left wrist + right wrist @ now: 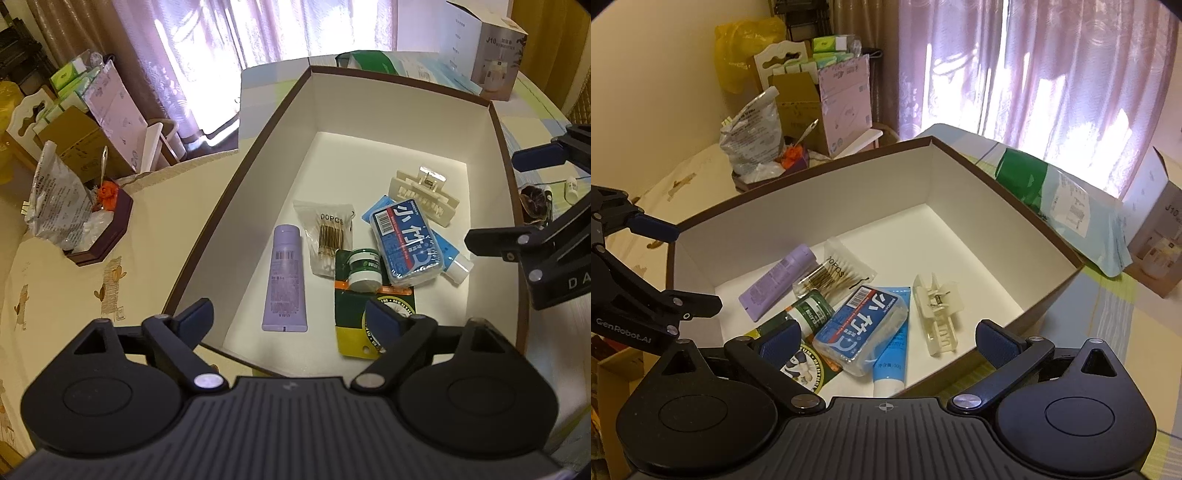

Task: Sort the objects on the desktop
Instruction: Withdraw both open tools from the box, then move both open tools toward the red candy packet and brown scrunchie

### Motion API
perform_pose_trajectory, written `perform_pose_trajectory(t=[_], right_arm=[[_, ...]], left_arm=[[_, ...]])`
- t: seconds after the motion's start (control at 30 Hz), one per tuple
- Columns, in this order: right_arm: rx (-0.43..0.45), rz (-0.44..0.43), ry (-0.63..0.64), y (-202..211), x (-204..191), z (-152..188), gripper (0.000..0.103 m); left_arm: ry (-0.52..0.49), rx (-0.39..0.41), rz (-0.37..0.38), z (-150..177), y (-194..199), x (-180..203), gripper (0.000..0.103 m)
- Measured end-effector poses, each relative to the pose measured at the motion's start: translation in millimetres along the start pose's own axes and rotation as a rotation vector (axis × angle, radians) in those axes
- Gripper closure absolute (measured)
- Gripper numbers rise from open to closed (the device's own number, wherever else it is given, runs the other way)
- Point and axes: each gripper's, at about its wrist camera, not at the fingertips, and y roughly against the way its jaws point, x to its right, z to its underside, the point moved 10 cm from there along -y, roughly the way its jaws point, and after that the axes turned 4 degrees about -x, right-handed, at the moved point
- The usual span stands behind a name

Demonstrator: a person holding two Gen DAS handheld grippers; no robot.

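Observation:
A brown-rimmed white box [369,110] [960,177] holds a purple tube [284,280] [779,282], a cotton swab bag [327,236] [834,273], a green jar [364,269] [812,312] on a green card [354,336], a blue floss pack [406,243] [862,328], a blue tube [448,254] [892,363] and a cream hair clip [424,197] [938,314]. My left gripper [291,319] [698,269] is open and empty over the box's near edge. My right gripper [886,341] [496,199] is open and empty at the box's right side.
A dark tray [99,236] with a plastic bag and orange item sits left on the table. Cardboard boxes [827,107] stand behind. A green-blue pouch [1063,210] and a humidifier box [498,55] lie beyond the box. Small bottles [570,186] lie at right.

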Motion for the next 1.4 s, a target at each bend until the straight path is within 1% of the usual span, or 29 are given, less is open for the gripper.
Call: perform_pose_trajectory(t=[0.27,0.57,1.07,1.4], right_arm=[[0.034,-0.008,-0.028,22.0,7.2,8.6,0.0],[0.055,-0.022,-0.048,43.0,17.2,21.4,0.0],[0.077,-0.053,-0.055,77.6,40.8,49.6,0.0],[0.069,-0.061,-0.079,99.0,64.6,79.7,0.0]], left_arm=[[0.028,0.022,-0.031,2.1,16.4,6.9,0.013],[0.067,0.039,-0.029,9.0,34.6,26.7,0.01],[0.107,0.056,-0.024,17.3,61.3,72.1,0.01],[0.11,0.052,-0.004,19.9,67.5,110.4,0.01]])
